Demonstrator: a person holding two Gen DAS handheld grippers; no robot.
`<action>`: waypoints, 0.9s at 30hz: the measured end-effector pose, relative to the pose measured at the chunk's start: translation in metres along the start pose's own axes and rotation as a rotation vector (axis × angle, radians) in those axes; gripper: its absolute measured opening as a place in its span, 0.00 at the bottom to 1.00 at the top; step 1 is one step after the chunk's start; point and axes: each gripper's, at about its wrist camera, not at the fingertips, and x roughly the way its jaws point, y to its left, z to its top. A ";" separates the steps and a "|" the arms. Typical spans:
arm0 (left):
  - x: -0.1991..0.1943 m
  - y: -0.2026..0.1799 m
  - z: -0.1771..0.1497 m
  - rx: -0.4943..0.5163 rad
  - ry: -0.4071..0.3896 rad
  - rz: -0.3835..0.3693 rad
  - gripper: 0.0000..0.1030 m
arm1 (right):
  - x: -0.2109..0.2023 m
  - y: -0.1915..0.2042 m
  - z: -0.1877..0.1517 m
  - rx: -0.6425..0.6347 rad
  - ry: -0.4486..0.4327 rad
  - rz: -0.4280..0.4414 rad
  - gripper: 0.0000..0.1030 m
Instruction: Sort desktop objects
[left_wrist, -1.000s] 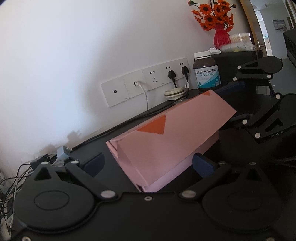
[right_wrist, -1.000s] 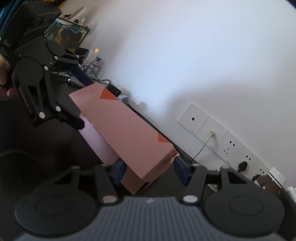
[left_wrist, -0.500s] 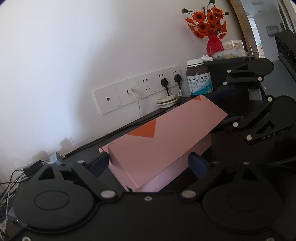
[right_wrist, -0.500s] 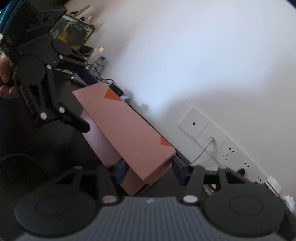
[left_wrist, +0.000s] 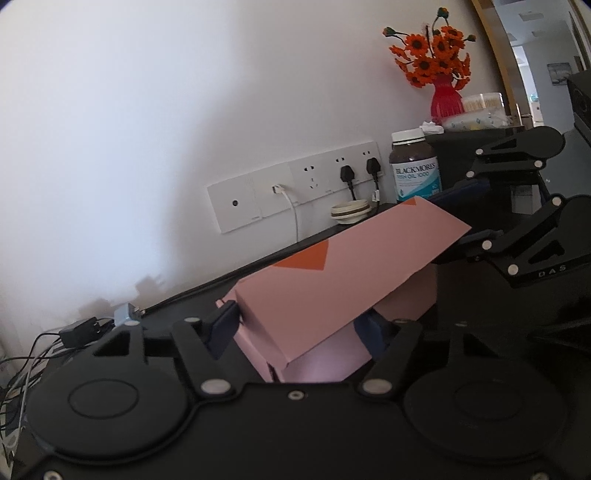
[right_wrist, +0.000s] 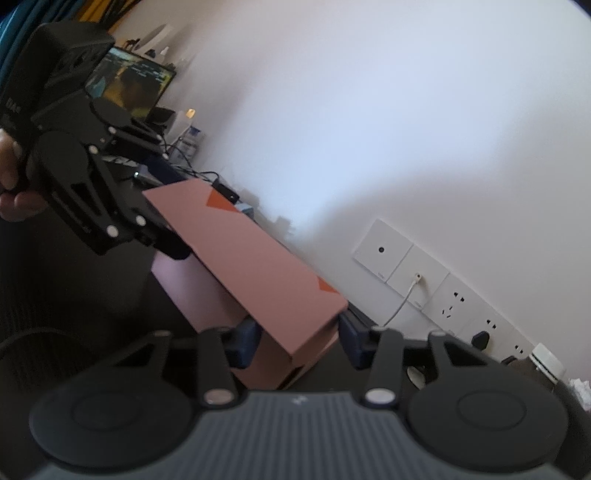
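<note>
The pink box (left_wrist: 332, 295), long and marked with orange triangles, lay tilted on the dark surface (left_wrist: 295, 243), one end between the blue pads of the left hand-held gripper (left_wrist: 299, 328) and the other end between those of the right hand-held gripper (right_wrist: 299, 332). Its top panel sat askew over the paler body beneath, like a lid not fully seated.

Both sets of jaws were closing. On the left, the near pad looked to be at the box's side, while the far pad was partly hidden under the slanting panel, so I could not say it pressed. On the right, the pads stood just beside the box's end, and a sliver of gap seemed to remain at the far pad.

To my eye the step was a two-ended grasp before moving the box. It would go best if both squeezes landed on the firm body rather than the loose panel, gently, since thin card may buckle, and if both ends then rose together.

Beyond the left hand-held gripper stood a fish-oil bottle (left_wrist: 415, 170), wall sockets (left_wrist: 295, 195) and a red vase of orange flowers (left_wrist: 445, 101); a hand (right_wrist: 11, 177) held the left tool.
</note>
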 end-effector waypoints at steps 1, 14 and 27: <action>0.000 0.000 0.000 -0.003 0.001 0.004 0.63 | 0.000 0.000 0.000 0.000 0.000 0.000 0.43; -0.001 -0.001 0.000 -0.017 0.008 0.038 0.55 | 0.002 0.001 0.004 0.041 0.016 -0.016 0.43; -0.002 0.007 0.003 -0.086 0.019 -0.006 0.56 | 0.001 -0.008 0.010 0.159 0.037 0.003 0.43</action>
